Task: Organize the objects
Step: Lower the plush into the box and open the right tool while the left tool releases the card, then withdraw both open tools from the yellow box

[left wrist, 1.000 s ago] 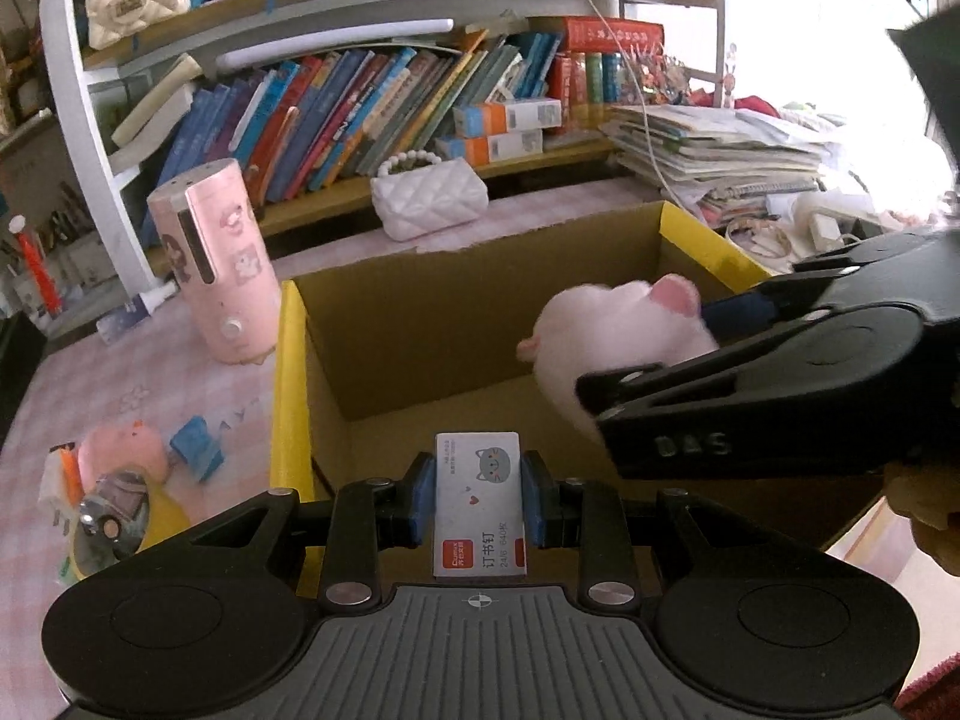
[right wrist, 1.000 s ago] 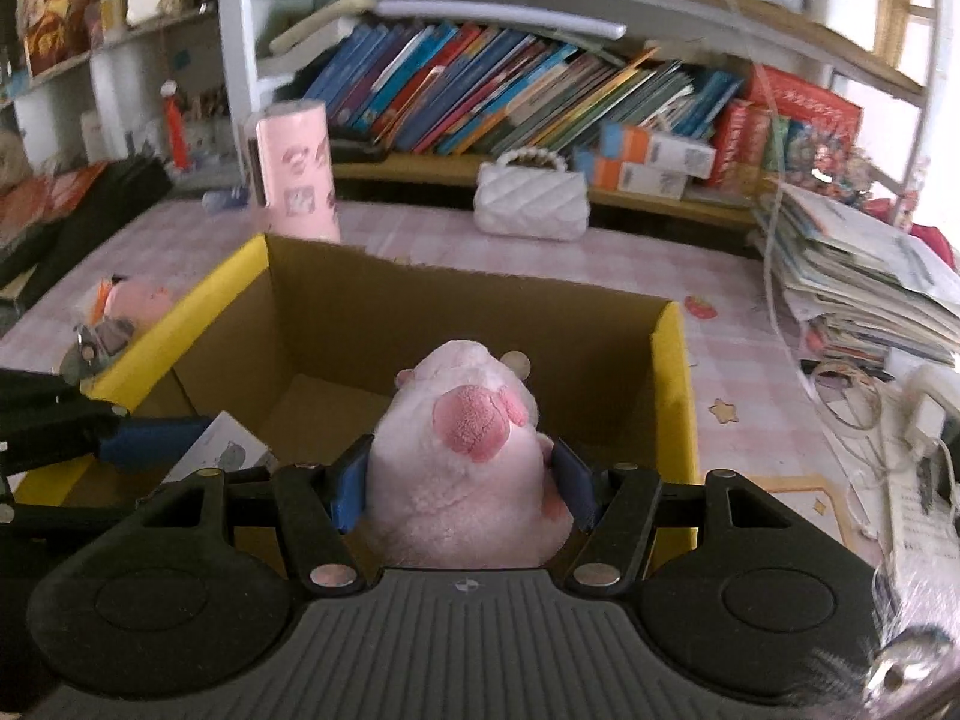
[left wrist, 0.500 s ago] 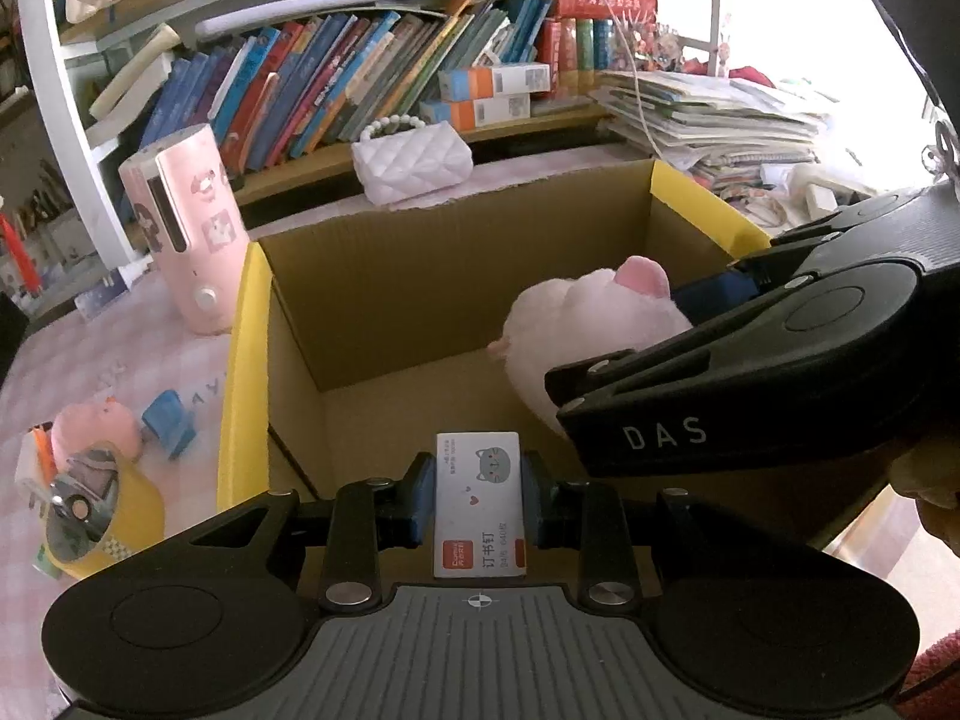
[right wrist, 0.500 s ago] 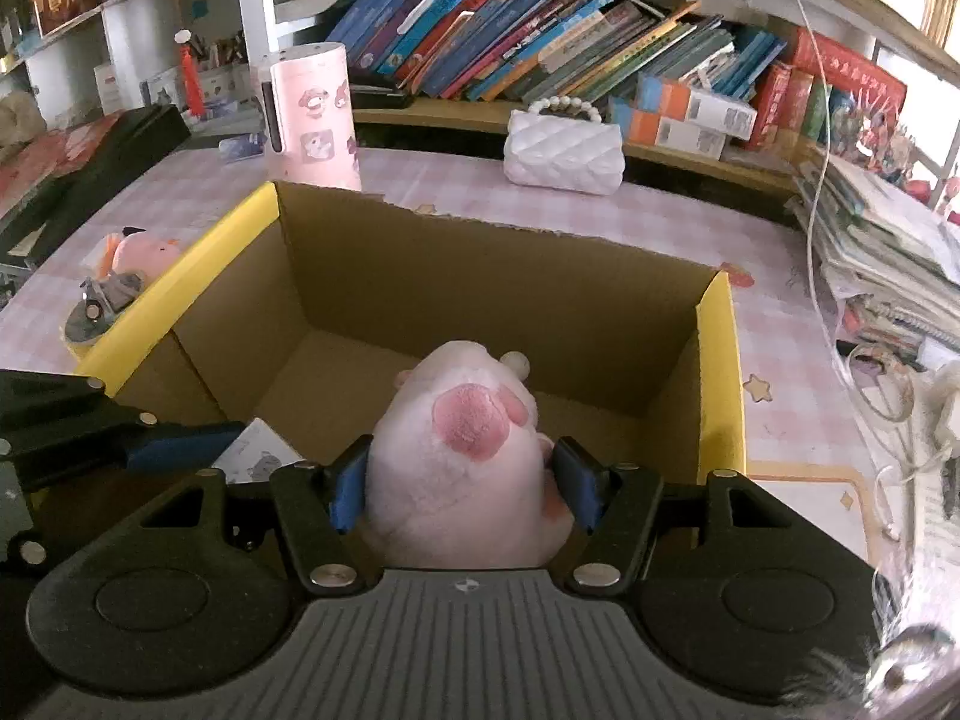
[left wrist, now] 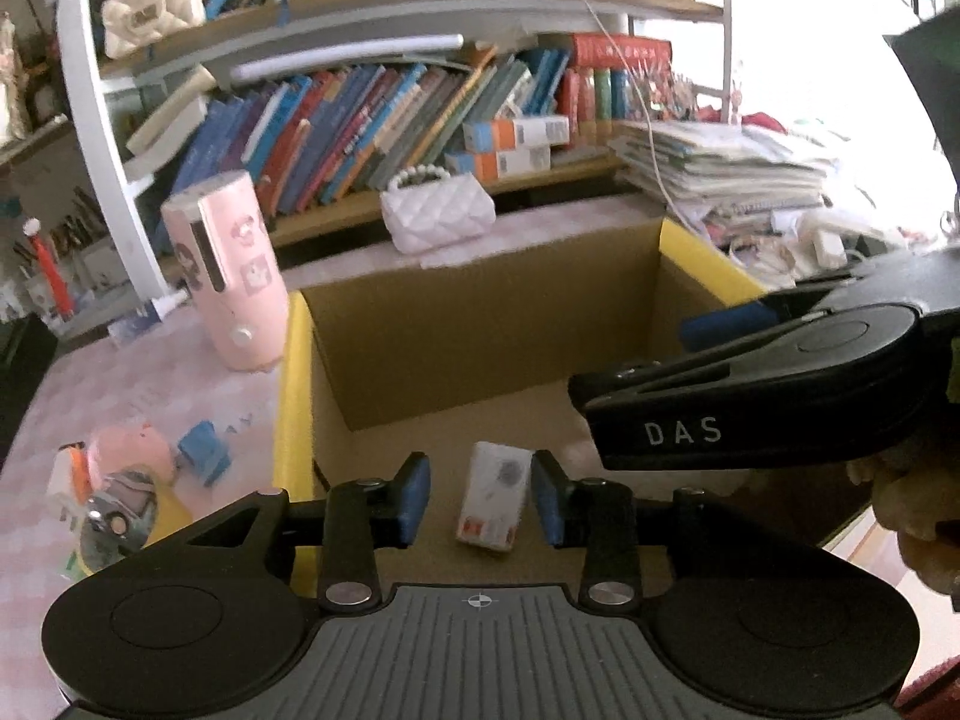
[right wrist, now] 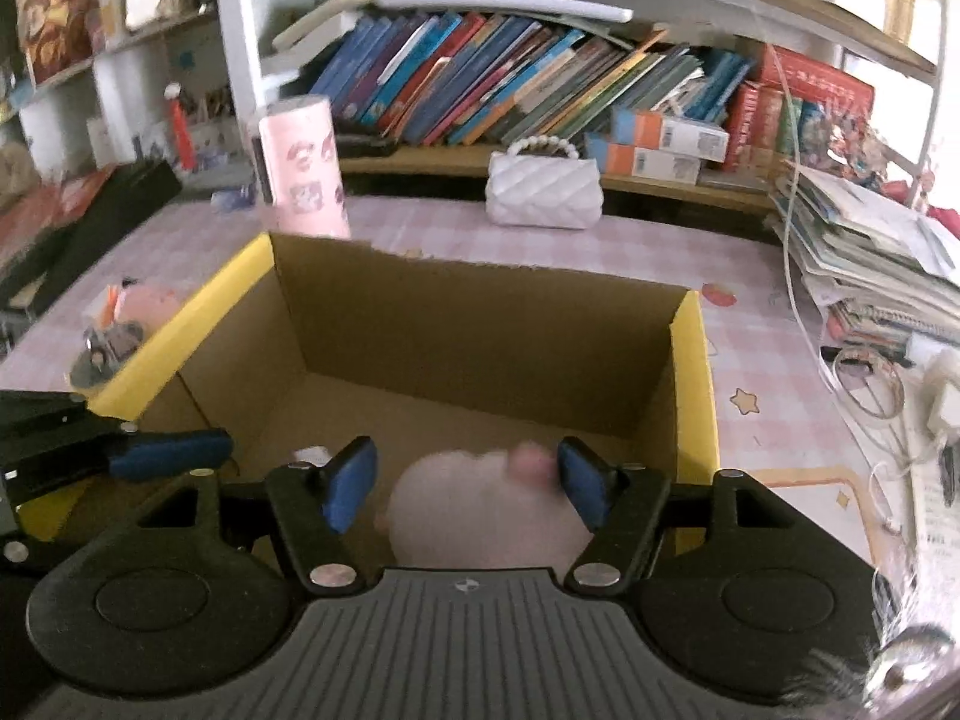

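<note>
Released since half a second ago: both loads, with both sets of jaws now spread wide where they were clamped before. Left gripper open over the cardboard box, small white staple box loose between the blue pads, touching neither, tilted slightly, red patch at its near end; whether lying on the box floor or mid-drop cannot be told. Right gripper likewise open above the same box, pink plush toy blurred between the pads, just beside the pad at 3 o'clock, apart from the one at 9 o'clock; resting or falling, cannot tell. Right gripper's black body, lettered DAS, reaching in from 3 o'clock in the left wrist view; left gripper's blue fingertip entering from 9 o'clock in the right wrist view. Yellow-edged flaps at the box's 9 and 3 o'clock sides. On the pink checked surface: pink cylinder with stickers at 10 o'clock just beside the box, white quilted purse at 12 o'clock beyond it, small pink pig figure and blue item at 9 o'clock near a yellow tape roll. Stacked papers at 2 o'clock, row of books on the shelf behind.
</note>
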The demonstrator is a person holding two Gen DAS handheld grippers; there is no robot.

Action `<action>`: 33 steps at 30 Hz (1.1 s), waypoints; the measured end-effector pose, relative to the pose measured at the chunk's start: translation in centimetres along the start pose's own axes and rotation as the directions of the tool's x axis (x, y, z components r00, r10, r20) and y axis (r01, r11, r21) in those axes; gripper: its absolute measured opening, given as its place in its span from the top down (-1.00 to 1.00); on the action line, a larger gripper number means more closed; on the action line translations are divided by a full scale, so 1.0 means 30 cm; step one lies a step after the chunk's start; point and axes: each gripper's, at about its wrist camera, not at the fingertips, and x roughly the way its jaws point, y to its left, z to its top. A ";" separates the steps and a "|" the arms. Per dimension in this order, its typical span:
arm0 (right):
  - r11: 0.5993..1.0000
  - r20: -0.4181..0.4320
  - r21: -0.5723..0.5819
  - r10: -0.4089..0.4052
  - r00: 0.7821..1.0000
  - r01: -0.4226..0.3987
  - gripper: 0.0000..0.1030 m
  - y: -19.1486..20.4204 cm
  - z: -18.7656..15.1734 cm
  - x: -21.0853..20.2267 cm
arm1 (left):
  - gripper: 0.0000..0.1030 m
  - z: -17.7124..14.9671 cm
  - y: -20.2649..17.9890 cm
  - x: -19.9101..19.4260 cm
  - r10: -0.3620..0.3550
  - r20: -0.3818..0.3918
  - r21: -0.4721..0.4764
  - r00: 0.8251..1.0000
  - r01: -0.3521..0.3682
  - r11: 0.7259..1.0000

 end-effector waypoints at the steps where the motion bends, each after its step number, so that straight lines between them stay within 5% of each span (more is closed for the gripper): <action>1: 1.000 0.009 0.010 -0.001 1.000 0.001 -0.26 -0.001 -0.001 -0.009 | 0.26 0.000 0.001 -0.010 0.005 0.007 -0.004 1.000 -0.005 1.000; 9: 0.996 0.110 0.051 -0.072 0.991 0.067 -0.34 0.023 -0.016 -0.112 | 0.06 -0.007 0.035 -0.120 0.035 0.084 -0.067 0.996 -0.029 0.997; 17: 0.971 0.213 0.126 -0.226 0.951 0.202 -0.35 0.061 -0.065 -0.227 | -0.35 -0.050 0.086 -0.226 0.071 0.160 -0.124 0.985 -0.051 0.991; 33: 0.927 0.183 0.208 -0.349 0.919 0.311 -0.44 0.225 -0.222 -0.378 | -0.46 -0.218 0.172 -0.371 0.025 0.137 -0.123 0.990 -0.008 0.992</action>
